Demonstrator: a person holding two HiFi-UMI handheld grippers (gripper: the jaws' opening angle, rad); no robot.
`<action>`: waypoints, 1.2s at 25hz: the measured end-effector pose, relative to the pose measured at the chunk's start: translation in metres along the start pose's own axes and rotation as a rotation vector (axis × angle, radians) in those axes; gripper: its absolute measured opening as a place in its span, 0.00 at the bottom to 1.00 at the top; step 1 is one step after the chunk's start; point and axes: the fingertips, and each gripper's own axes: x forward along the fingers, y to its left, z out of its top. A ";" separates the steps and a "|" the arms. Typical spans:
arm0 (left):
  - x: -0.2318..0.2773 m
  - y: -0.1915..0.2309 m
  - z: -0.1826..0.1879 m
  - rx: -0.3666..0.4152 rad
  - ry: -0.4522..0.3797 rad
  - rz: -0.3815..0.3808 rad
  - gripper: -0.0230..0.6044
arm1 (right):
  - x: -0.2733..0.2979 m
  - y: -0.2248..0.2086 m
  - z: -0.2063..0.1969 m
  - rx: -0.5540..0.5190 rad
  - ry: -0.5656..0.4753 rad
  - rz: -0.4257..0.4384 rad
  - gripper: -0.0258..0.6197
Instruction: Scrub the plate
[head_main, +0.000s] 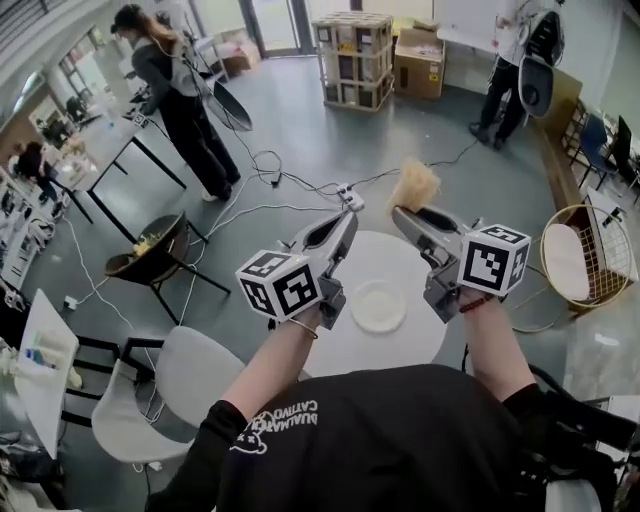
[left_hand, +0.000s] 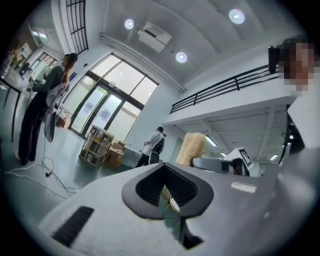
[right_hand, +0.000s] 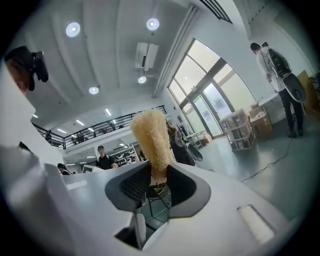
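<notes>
- Nearest is the person's shirt (head_main: 400, 440), with both forearms reaching forward from it.
- Left claw (head_main: 348, 208): jaws shut tight together, nothing between them. It is tilted up and forward, tip well above the counter (head_main: 385, 255).
- Right claw (head_main: 404, 213): clamped on the base of a tan, fibrous scrubber (head_main: 415, 184), which sticks out past the tip. This claw also points up, so the scrubber is clear of everything.
- Plate (head_main: 378, 305): white and round, flat on the counter, below and between the two claws and behind their tips. Neither claw touches it.
- Step in hand, as I judge it: the tool is gripped but scrubbing has not begun.
- Next move likely calls for tipping the right claw down and drawing it back until the scrubber meets the plate. The left claw would have to open to pinch the rim, or press down shut, so the plate does not slide.
- Beyond the claws: cables (head_main: 290, 185) on the floor, a standing person (head_main: 175, 95) far left of the left claw, and stacked boxes (head_main: 352, 60) far ahead.
</notes>
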 end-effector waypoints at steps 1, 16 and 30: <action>0.000 -0.012 0.008 0.030 -0.006 0.000 0.04 | -0.007 0.005 0.009 0.000 -0.006 0.021 0.21; 0.020 -0.076 0.000 0.046 -0.193 0.241 0.04 | -0.080 -0.030 0.015 -0.145 0.176 0.136 0.19; 0.052 -0.137 -0.027 0.059 -0.189 0.268 0.04 | -0.138 -0.041 0.030 -0.178 0.183 0.171 0.19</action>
